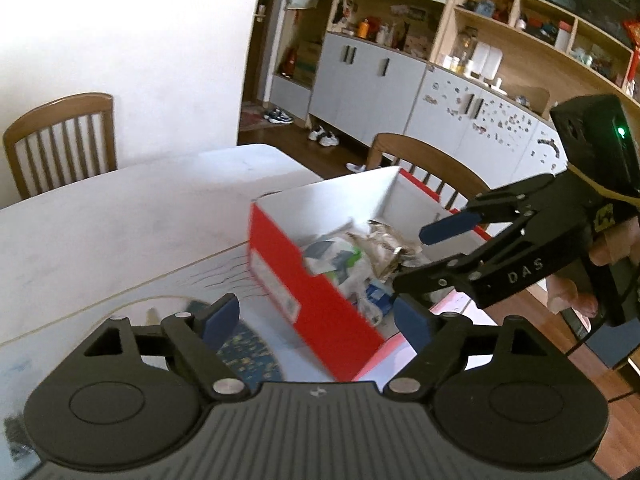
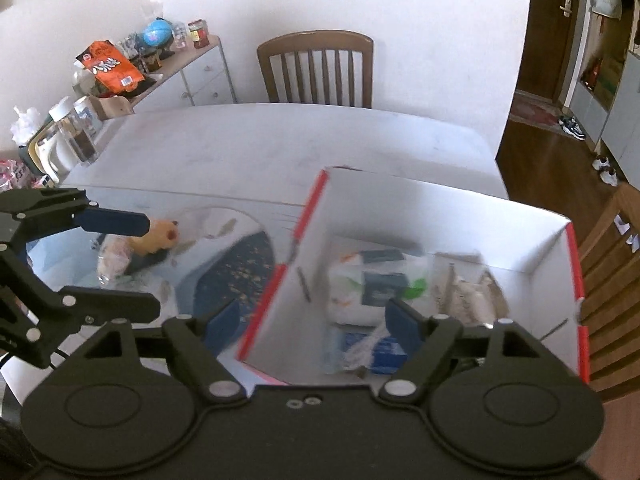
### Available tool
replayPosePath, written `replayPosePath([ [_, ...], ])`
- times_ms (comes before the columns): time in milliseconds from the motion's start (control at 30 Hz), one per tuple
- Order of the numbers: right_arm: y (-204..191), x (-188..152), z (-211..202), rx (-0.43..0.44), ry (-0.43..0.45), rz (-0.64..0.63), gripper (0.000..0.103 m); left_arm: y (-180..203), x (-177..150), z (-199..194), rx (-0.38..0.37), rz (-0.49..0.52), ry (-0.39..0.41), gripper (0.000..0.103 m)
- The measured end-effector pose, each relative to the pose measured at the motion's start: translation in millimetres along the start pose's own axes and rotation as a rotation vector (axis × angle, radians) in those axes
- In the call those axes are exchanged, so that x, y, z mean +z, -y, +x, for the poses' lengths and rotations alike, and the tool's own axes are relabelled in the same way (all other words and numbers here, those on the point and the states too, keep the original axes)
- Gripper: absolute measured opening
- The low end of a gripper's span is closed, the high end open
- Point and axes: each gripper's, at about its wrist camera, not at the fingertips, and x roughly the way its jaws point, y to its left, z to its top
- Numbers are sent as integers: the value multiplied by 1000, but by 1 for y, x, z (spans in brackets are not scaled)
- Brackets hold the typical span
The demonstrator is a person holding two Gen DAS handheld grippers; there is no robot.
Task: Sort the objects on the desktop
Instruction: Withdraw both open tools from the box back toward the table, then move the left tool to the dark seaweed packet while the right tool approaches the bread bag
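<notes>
A red cardboard box [image 1: 320, 312] with a white inside [image 2: 400, 208] stands on the table, holding packets and crumpled wrappers [image 2: 376, 284]. My right gripper [image 2: 314, 320] hangs open over the box's near left wall with nothing between its fingers; the left wrist view shows the right gripper [image 1: 424, 252] above the box's contents. My left gripper [image 1: 316, 316] is open and empty, over the box's left corner. In the right wrist view the left gripper [image 2: 136, 260] hangs over a yellow soft item [image 2: 158, 236] and a clear wrapped bundle [image 2: 114, 260] on the table.
A blue-patterned mat [image 2: 236, 272] lies left of the box under a glass top. Wooden chairs stand at the far side [image 2: 316, 68] and behind the box [image 1: 420, 160]. Jars and a kettle [image 2: 68, 136] crowd the table's left end. The white table [image 2: 280, 140] extends beyond the box.
</notes>
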Motion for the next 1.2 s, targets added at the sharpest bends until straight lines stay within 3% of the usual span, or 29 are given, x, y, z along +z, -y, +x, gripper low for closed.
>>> replayPosePath([
  [200,-41,5,9,24,14,-4,84,-36,-15,-24,14,-39,12,87],
  [400,-81,7,16,37,60,-12,87,-72,-31,-50,64,-68,32,98],
  [600,-121,10,30,72,69,-31,88,-111,-46,-73,114,-103,52,103],
  [1200,-207,10,77,124,82,-53,90,-209,-102,-89,281,-198,-3,103],
])
